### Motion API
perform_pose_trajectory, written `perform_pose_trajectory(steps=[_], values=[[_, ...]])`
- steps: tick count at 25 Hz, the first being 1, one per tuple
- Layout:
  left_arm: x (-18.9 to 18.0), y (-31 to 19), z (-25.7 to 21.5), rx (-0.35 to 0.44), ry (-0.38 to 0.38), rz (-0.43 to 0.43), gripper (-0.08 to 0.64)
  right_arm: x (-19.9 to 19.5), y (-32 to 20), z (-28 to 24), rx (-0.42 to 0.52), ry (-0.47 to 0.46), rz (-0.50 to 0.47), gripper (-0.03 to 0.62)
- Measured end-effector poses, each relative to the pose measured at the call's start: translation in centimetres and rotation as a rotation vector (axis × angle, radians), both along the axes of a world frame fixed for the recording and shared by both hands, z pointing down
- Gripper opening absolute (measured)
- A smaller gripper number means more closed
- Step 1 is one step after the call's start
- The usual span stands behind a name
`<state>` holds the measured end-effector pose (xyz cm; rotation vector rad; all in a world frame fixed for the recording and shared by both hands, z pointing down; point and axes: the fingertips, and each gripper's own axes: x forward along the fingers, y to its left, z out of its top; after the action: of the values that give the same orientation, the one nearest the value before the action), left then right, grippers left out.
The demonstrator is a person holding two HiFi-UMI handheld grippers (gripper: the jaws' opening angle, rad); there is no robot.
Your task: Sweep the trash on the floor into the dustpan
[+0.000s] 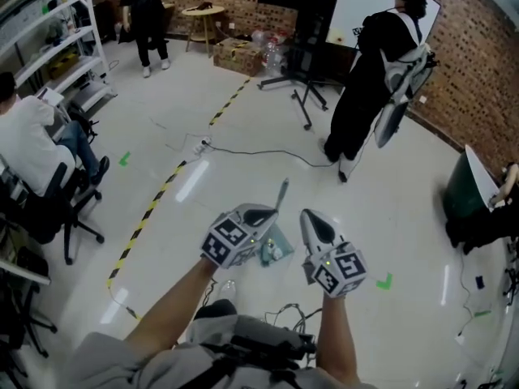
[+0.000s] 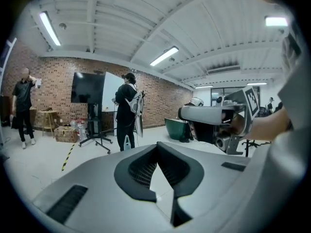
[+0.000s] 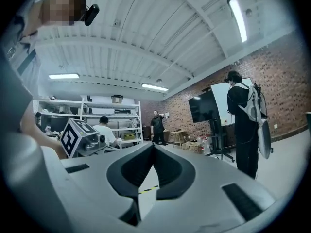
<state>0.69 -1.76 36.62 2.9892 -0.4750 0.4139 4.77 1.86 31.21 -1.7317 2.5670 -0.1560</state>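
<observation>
Both my tools are clamped fully closed with nothing in them: left gripper (image 1: 270, 212) and right gripper (image 1: 309, 215) are just held up side by side, pointing out across the room. Straight below them, showing in the gap between the two, is the teal dustpan (image 1: 274, 241) sitting on the floor (image 1: 243, 136), partly hidden behind my left one, with a thin grey handle (image 1: 282, 193) poking up from it. Looks like light, stiff plastic to me, so it'll probably skate on that shiny floor. I'd pinch the handle up high and keep the pan's lip pressed down. Count: two grippers, one dustpan, one handle, and maybe one pale scrap (image 1: 278, 251) on the pan, too small to be sure. No broom I can make out.
</observation>
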Motion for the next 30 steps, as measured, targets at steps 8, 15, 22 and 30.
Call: perform_pose_trajectory(steps=[8, 15, 22, 30], values=[[-0.6, 2.4, -1.0, 0.013, 0.017, -0.038, 0.000, -0.8, 2.4, -1.1, 0.020, 0.010, -0.021, 0.000], [-0.4, 4.0, -1.2, 0.015, 0.006, -0.049, 0.000, -0.7, 4.0, -1.5, 0.023, 0.012, -0.019, 0.000], [-0.1, 4.9, -1.7, 0.026, 0.012, -0.052, 0.000, -0.2, 4.8, -1.9, 0.030, -0.003, -0.010, 0.000], [0.1, 5.6, -2.5, 0.034, 0.018, -0.062, 0.000, 0.0, 5.1, -2.0, 0.030, -0.001, -0.015, 0.000]])
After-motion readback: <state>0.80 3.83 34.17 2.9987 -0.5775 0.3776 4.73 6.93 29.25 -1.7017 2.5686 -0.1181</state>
